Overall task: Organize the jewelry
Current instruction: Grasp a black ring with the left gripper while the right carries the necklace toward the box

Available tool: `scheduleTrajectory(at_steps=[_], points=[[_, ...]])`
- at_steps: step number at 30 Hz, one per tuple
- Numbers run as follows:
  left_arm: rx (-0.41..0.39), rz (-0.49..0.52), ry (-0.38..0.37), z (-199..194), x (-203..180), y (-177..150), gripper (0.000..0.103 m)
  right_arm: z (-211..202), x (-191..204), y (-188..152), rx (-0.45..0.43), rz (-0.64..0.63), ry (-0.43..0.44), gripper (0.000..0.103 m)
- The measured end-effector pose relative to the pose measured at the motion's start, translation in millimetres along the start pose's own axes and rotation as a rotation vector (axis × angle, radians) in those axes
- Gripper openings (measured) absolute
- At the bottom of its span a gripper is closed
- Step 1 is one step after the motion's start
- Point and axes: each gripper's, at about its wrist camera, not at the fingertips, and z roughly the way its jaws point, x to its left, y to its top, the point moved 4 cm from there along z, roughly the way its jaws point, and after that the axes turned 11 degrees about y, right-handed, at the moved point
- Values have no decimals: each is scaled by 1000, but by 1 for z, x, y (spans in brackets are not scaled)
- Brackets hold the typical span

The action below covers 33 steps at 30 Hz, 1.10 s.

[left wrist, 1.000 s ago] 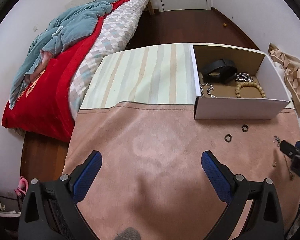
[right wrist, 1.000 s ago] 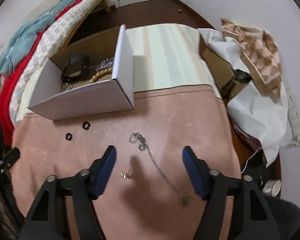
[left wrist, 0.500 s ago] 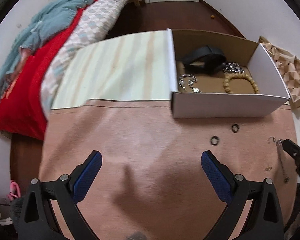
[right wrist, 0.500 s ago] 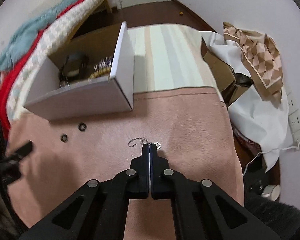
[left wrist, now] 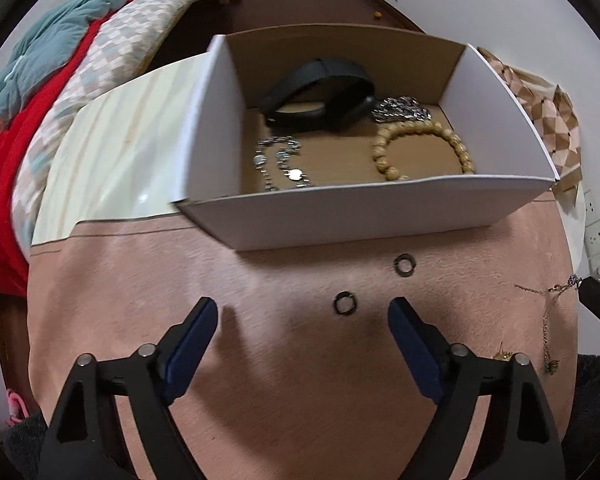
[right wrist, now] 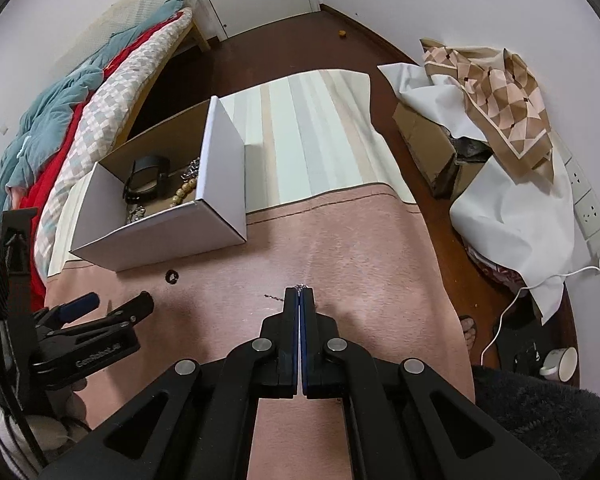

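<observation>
While the right gripper [right wrist: 300, 294] is clamped on 1 end of the thin chain [left wrist: 546, 320], the chain's long axis runs from the fingertips back toward the near table edge across the pink cloth [left wrist: 260, 340]. Left gripper [left wrist: 303, 320] is spread wide, holding nothing, with 2 dark rings [left wrist: 345, 303] beyond it, before the white box [left wrist: 380, 212].
</observation>
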Motion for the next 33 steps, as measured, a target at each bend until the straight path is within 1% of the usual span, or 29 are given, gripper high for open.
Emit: scheduleTrajectory(at_steps=[1,2,4,5,6,7,8,9,14,16,18,20,24,29,33], points=[[2,6,-4,0,-1,0,73,0,-1,0,0,0,-2,0],[8,15,-10,2,-4,0,66,1,-1,0,2,2,-2,0],[-3,20,-23,0,-7,0,60,1,-2,1,0,5,-4,0],[-6,24,-29,-1,-9,1,52,1,-2,2,0,6,-4,0],[-11,27,-40,-2,-10,2,38,1,-2,2,0,7,-4,0],[-18,35,-40,-4,-12,2,29,0,-2,3,-2,6,-5,0],[-20,44,-44,-5,-14,2,13,0,-2,3,-5,5,-4,0],[-18,52,-51,-6,-15,2,10,-1,-2,4,-6,6,-2,0],[-15,51,-78,-9,-11,0,10,-12,7,12,-32,2,23,0],[-23,42,-81,-17,-10,-2,10,-18,13,16,-46,-2,40,0],[-32,31,-92,-23,-2,1,10,-27,21,20,-61,-9,62,0],[-48,22,-102,-31,8,8,10,-38,31,27,-79,-16,91,0],[-103,-6,-145,-66,27,23,10,-64,53,42,-123,-34,154,0],[-186,-34,-201,-114,51,54,10,-102,91,77,-194,-96,235,0],[-238,-43,-215,-137,61,81,10,-107,118,104,-211,-162,250,0]])
